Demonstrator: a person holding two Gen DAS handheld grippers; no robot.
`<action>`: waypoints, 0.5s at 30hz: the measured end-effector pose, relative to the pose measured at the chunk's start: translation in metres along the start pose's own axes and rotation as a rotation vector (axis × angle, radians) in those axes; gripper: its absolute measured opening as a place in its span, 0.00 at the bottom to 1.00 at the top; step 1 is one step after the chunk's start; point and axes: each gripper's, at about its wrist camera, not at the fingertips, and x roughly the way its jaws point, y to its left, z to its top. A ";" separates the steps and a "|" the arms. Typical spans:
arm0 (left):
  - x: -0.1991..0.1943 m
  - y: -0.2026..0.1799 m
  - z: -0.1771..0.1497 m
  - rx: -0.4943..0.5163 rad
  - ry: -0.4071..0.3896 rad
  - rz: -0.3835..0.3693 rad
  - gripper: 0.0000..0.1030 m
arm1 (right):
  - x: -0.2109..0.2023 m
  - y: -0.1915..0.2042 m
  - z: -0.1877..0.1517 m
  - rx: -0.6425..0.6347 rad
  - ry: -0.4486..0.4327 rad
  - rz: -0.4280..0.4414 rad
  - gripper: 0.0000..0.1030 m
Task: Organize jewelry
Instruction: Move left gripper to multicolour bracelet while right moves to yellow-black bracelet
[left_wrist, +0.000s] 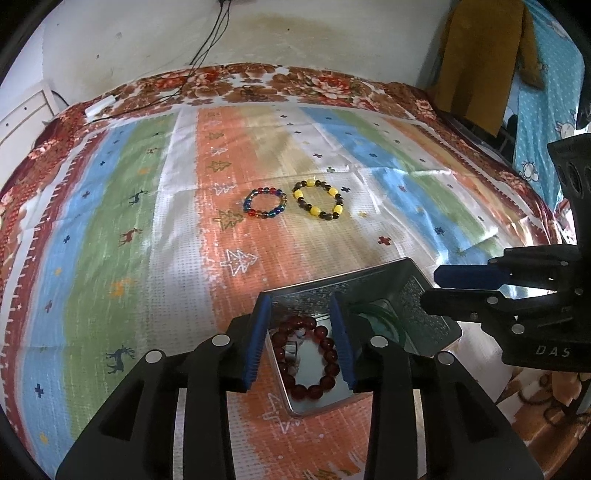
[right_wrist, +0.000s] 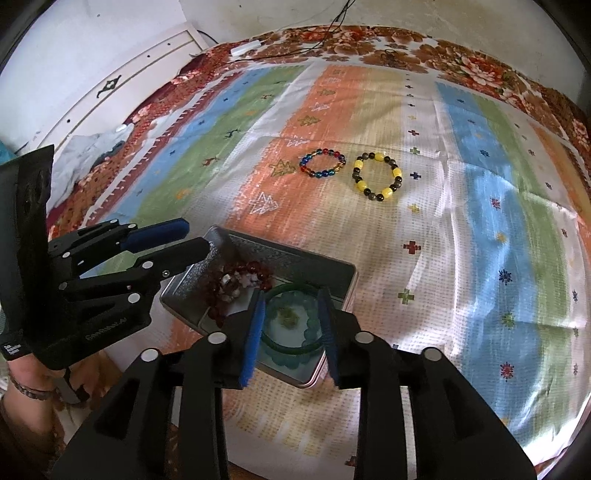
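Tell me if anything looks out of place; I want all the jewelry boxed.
Two bracelets lie outside the tin, on the cloth: the multicolor one and the yellow-and-dark one. The red bracelet and green bangle are inside it. Nothing looks spilled or damaged.

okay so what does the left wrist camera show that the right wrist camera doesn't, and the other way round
Only the left wrist view shows a mustard garment hanging beside a blue dotted curtain, and the dark red bead bracelet laid out whole between the left gripper fingers.

Only the right wrist view shows the green bangle clearly, framed by the right gripper, plus a white panel and the person's wrist.

Both show the metal tin, the multicolour bracelet, the yellow and black bracelet and the striped cloth.
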 end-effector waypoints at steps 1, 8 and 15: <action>0.000 0.000 0.000 -0.002 0.000 0.000 0.33 | 0.000 -0.001 0.000 0.003 -0.003 -0.005 0.35; 0.004 0.001 0.002 0.002 0.002 0.012 0.33 | -0.002 -0.011 0.007 0.028 -0.031 -0.050 0.43; 0.012 0.007 0.011 0.005 -0.003 0.037 0.36 | -0.002 -0.019 0.016 0.048 -0.054 -0.079 0.44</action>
